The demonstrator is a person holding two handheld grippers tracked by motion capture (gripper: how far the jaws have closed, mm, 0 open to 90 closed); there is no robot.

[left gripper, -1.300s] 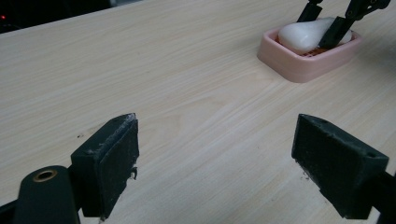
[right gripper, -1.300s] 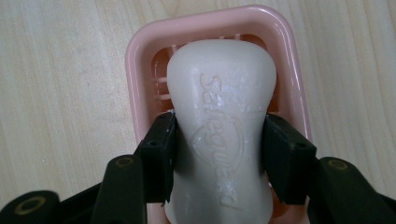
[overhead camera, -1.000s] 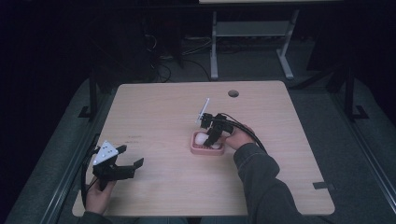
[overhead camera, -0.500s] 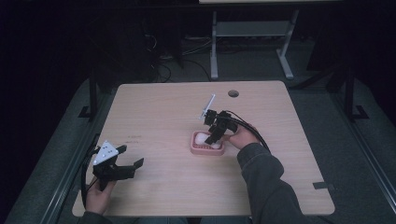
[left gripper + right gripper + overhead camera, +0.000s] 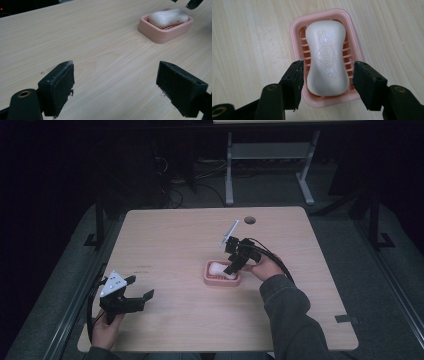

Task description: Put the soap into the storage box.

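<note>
Looking down from the high view, one wooden table carries one pink soap dish near its middle, with one white soap bar lying in it. The right gripper hangs just over the dish's right end, while the left gripper sits well apart near the table's front left corner, its jaws spread and empty. From the left gripper view, two black jaws stand wide apart over bare wood, and the dish with its bar lies far off at upper right. From the right gripper view, the bar rests lengthwise in the slotted dish; the two jaws have just been opening and now stand released either side of it, a gap showing at each pad.
</note>
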